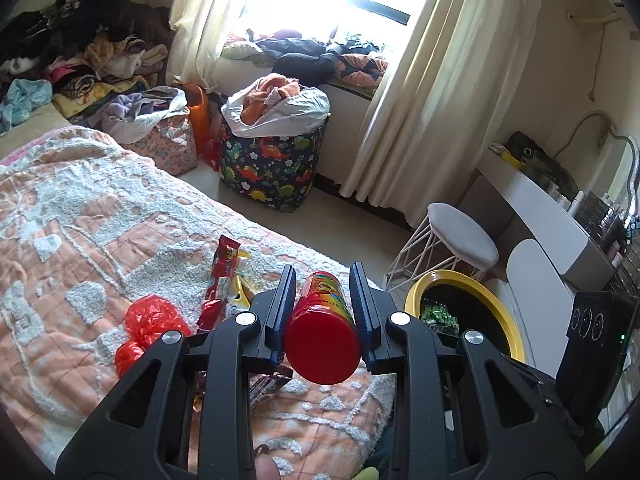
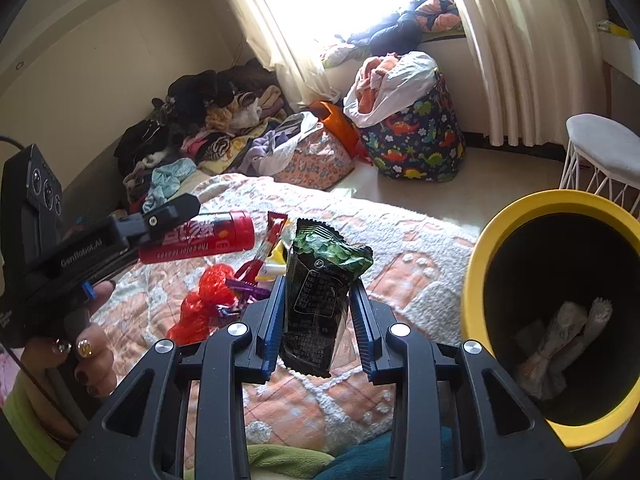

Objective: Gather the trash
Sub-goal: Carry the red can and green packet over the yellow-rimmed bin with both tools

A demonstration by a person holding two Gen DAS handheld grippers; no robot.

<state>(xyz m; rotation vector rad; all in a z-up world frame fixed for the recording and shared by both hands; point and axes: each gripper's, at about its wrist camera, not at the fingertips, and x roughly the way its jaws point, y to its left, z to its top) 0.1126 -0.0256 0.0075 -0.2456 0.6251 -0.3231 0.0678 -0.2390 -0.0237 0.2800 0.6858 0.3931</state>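
My left gripper (image 1: 322, 286) is shut on a red can (image 1: 322, 326), its red end facing the camera; in the right wrist view the same can (image 2: 200, 238) hangs over the bed in that gripper (image 2: 188, 206). A dark green snack wrapper (image 2: 320, 300) stands upright between the blue pads of my right gripper (image 2: 318, 286), which is shut on it. The yellow-rimmed black bin (image 2: 480, 276) sits at the right with crumpled paper inside; the left wrist view shows it (image 1: 416, 292) beside the bed. A red plastic bag (image 1: 154, 322), red wrappers (image 1: 224, 268) and other scraps lie on the quilt.
An orange and white quilt (image 1: 80, 220) covers the bed. A dinosaur-print basket (image 1: 272, 164) full of clothes stands by the curtains. A white stool (image 1: 460, 236) and a white dressing table (image 1: 540, 212) are at the right. Piled clothes (image 1: 80, 40) fill the far corner.
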